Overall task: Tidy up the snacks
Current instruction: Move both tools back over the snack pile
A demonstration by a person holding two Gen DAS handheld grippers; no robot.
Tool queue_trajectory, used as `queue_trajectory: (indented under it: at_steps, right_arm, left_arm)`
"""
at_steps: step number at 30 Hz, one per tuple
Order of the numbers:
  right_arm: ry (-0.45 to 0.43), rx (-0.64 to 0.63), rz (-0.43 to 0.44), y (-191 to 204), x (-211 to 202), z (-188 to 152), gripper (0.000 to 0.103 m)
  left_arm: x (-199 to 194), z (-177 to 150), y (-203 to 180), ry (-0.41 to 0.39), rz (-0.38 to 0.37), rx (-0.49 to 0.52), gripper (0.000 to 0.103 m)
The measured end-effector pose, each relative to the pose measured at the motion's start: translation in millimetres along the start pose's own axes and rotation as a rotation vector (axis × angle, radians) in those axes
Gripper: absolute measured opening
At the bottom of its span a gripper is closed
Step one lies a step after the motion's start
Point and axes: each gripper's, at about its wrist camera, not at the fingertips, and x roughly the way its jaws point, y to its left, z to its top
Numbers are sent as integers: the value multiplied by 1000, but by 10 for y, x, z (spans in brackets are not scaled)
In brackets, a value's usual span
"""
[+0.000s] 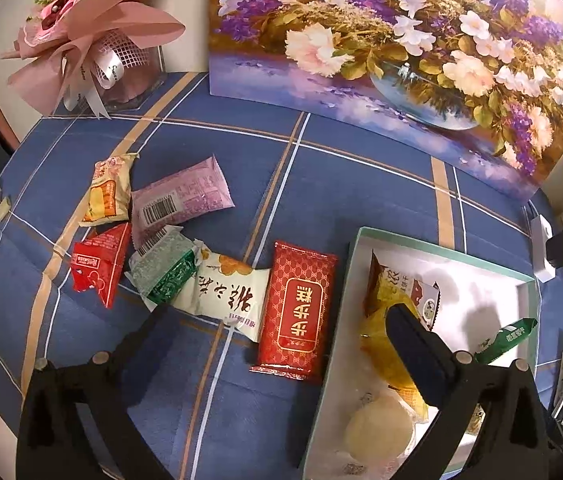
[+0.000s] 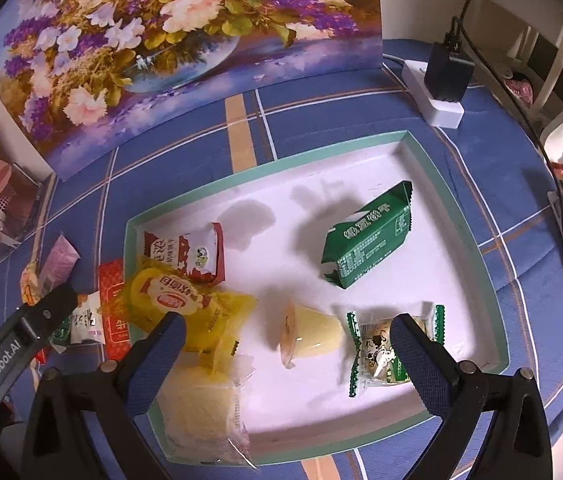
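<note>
Both my grippers — left, right — gape wide, holding nothing; closing carelessly, my right could crush the jelly cup between its fingers.

Red wrapper on blue cloth showing gold characters "步步糕", lying upside down to left wrist camera. White wrapper beside it carrying black brush-style characters, not clearly readable. Purple packet bearing barcode, digits too small. Small red packet showing white lettering, illegible. Left gripper displaying "GenRobot.AI" in white along its black side, seen from right wrist camera. Green packet in tray carrying white characters, too blurred to read.
</note>
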Motion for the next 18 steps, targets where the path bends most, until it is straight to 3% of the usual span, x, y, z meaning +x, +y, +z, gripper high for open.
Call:
queue_trajectory:
  at_steps: [7, 11, 18]
  right_arm:
    - [-30, -36, -17, 64, -65, 26, 103]
    - [-67, -52, 18, 118, -129, 34, 103]
    - [-116, -70, 62, 235, -228, 32, 103]
  left_arm:
    - [-136, 25, 83, -29, -10, 7, 103]
    - [-250, 12, 150, -53, -13, 20, 103]
    - [-462, 17, 429, -93, 39, 20, 103]
